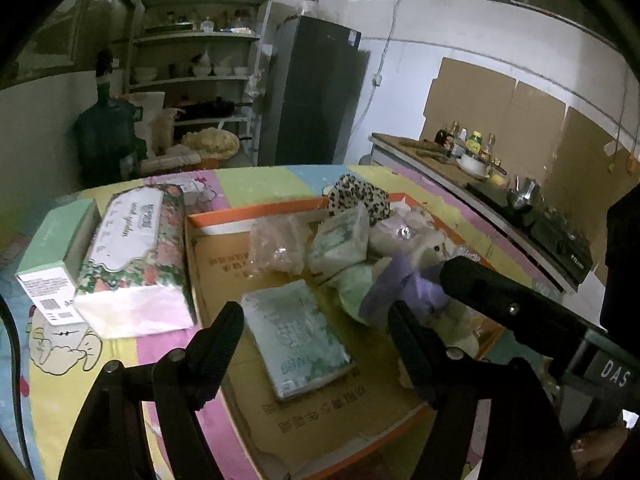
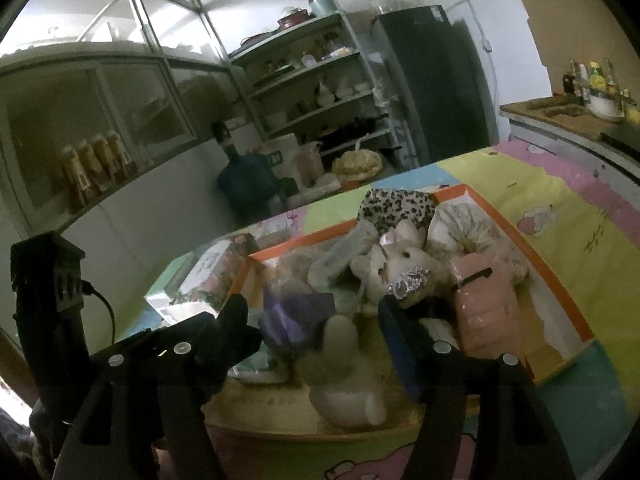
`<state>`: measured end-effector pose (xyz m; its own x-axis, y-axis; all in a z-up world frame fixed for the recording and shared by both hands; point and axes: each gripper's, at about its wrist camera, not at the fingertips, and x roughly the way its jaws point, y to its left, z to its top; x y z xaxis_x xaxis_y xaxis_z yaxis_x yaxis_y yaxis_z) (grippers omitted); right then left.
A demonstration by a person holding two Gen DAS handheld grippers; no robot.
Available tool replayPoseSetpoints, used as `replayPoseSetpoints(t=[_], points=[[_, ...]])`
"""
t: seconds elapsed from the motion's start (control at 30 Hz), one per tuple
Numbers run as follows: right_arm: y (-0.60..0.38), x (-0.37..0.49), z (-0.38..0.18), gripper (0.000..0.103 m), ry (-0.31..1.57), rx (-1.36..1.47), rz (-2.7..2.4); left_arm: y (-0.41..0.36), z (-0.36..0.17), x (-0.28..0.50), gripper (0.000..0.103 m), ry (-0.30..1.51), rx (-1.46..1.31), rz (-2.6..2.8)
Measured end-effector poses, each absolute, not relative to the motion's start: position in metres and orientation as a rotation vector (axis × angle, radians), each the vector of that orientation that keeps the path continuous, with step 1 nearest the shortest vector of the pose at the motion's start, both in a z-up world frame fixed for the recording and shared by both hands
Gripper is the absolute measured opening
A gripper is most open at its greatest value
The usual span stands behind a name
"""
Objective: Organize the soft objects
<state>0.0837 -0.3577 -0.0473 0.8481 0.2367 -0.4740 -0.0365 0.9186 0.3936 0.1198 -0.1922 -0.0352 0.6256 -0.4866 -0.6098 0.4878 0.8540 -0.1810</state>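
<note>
An orange-rimmed cardboard tray (image 1: 224, 256) (image 2: 560, 292) lies on the table and holds soft things. My left gripper (image 1: 316, 324) is open above a green tissue pack (image 1: 296, 336) lying flat in the tray. More tissue packs (image 1: 340, 236), a clear bag (image 1: 276, 244), a leopard-print cloth (image 1: 358, 196) (image 2: 396, 204) and a white plush animal (image 2: 400, 264) lie further back. My right gripper (image 2: 312, 316) is open around a purple cloth (image 2: 296, 316) (image 1: 404, 284) and a white plush piece (image 2: 344, 376). A pink pouch (image 2: 484, 308) lies to the right.
A floral tissue box (image 1: 136, 260) (image 2: 212, 272) and a mint-green box (image 1: 56, 248) stand left of the tray on the colourful tablecloth (image 2: 560, 208). Shelves (image 1: 196, 68), a dark fridge (image 1: 316, 92) and a counter with bottles (image 1: 468, 148) are behind.
</note>
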Motion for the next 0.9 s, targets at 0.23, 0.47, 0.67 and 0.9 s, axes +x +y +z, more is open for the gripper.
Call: replayPoseSetpoints(t=[0.23, 0.47, 0.67, 0.9], points=[[-0.353, 0.078, -0.041, 0.070, 0.521, 0.371, 0.137, -0.180, -0.028, 0.115, 0.074, 0.680, -0.013, -0.543], [-0.345, 0.073, -0.033, 0.073, 0.498, 0.351, 0.133, -0.165, -0.021, 0.110, 0.074, 0.658, -0.032, -0.502], [-0.332, 0.070, -0.026, 0.074, 0.489, 0.318, 0.131, -0.153, -0.017, 0.104, 0.074, 0.641, -0.036, -0.458], [-0.313, 0.068, -0.020, 0.074, 0.491, 0.279, 0.138, -0.135, -0.010, 0.094, 0.074, 0.606, -0.046, -0.400]])
